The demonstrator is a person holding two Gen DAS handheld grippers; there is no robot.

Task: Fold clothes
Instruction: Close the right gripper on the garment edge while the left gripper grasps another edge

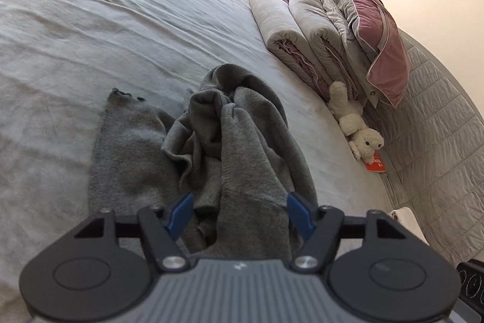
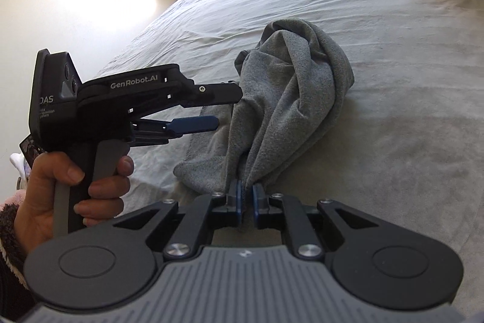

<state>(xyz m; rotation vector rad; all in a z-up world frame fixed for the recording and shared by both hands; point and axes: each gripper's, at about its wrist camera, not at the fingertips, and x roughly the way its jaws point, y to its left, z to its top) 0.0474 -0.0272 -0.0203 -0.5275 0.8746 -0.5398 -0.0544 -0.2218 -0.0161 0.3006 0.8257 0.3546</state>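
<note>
The right claw point(image 2: 246, 196) pinches a fold of the grey sweatshirt point(image 2: 290, 99), which trails away from it, bunched on the bed point(image 2: 408, 80); the left claw point(image 1: 239, 208) gapes wide, fabric lying between its fingers, ungripped.

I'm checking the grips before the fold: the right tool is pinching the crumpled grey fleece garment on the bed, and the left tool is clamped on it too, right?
Not quite. The right tool does pinch the crumpled grey fleece garment, but the left tool is open, its blue fingers spread either side of the fabric. The left wrist view shows it.
</note>
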